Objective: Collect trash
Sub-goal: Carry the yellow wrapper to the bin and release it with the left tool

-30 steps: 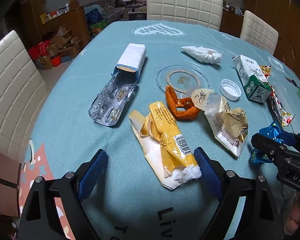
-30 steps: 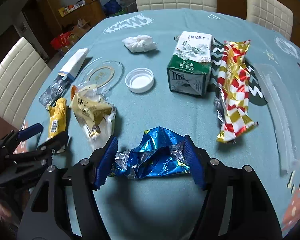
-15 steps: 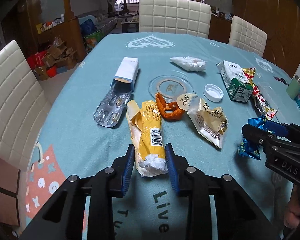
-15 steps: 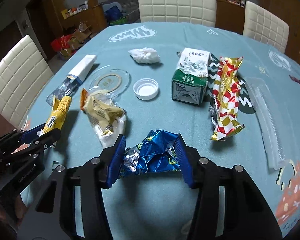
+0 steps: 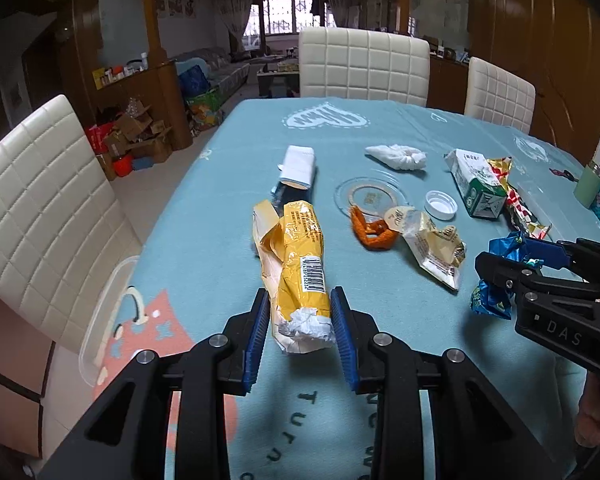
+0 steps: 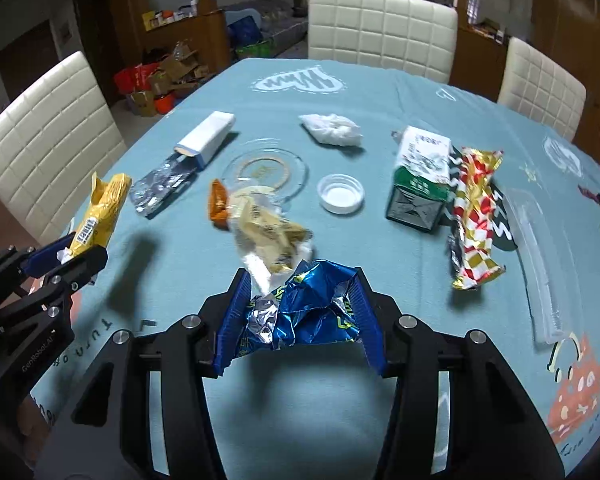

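Observation:
My left gripper [image 5: 299, 322] is shut on a yellow snack wrapper [image 5: 300, 264] and holds it above the teal table; the wrapper also shows in the right wrist view [image 6: 100, 210]. My right gripper [image 6: 300, 312] is shut on a crumpled blue foil wrapper [image 6: 312, 308], lifted off the table; that wrapper also shows in the left wrist view [image 5: 496, 280]. On the table lie a clear-and-gold wrapper [image 6: 270, 240], an orange peel [image 5: 374, 234], a green-and-white carton [image 6: 420, 180], a red-and-gold wrapper [image 6: 476, 216], a white cap [image 6: 341, 193], a crumpled tissue [image 6: 332, 130] and a pill box with blister pack [image 6: 188, 160].
A clear round lid [image 6: 266, 174] lies mid-table. A clear plastic tray [image 6: 540, 264] sits at the right edge and a clear container [image 5: 104, 312] at the left edge. White chairs [image 5: 40, 208] stand around the table. A green cup [image 5: 588, 184] is at the far right.
Both grippers have risen with their wrappers: the yellow wrapper and the blue foil left the tabletop. The left gripper closed from wide open onto the yellow wrapper.

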Tool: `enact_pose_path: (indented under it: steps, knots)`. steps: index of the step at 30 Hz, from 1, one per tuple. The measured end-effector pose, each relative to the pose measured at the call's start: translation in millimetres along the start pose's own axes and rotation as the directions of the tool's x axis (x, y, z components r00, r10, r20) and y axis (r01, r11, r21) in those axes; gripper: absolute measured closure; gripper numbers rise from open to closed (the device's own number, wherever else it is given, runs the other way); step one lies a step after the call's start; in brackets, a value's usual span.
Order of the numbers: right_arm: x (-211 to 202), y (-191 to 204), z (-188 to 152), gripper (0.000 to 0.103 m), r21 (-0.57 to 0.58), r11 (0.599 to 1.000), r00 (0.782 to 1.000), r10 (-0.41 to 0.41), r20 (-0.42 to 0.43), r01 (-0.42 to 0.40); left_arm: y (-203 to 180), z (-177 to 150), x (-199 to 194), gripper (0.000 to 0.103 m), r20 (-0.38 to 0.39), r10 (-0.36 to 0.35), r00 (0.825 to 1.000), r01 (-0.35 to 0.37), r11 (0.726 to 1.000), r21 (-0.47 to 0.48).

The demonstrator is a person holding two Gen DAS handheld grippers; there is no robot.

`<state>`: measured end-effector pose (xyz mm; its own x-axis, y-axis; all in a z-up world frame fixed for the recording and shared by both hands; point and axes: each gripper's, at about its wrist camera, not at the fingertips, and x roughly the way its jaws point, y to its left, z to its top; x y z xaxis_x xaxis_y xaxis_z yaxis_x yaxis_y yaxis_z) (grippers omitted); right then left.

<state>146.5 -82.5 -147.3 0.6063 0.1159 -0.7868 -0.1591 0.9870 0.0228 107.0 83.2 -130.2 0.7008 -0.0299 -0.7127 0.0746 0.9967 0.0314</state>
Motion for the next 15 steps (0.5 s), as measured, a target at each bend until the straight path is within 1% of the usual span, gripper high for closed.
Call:
enact_pose_path:
  steps: [8, 15]
  knots:
    - [-4, 36, 8, 0.050, -0.075, 0.997, 1.000, 0.012, 0.019, -0.010, 29, -4, -9, 0.070, 0.025, 0.031, 0.999, -0.030, 0.998, -0.047]
    - [0, 73, 21, 0.050, -0.147, 0.989, 0.999, 0.036, 0.031, -0.031, 58, -7, -11, 0.070, 0.029, 0.073, 0.997, -0.070, 0.993, -0.096]
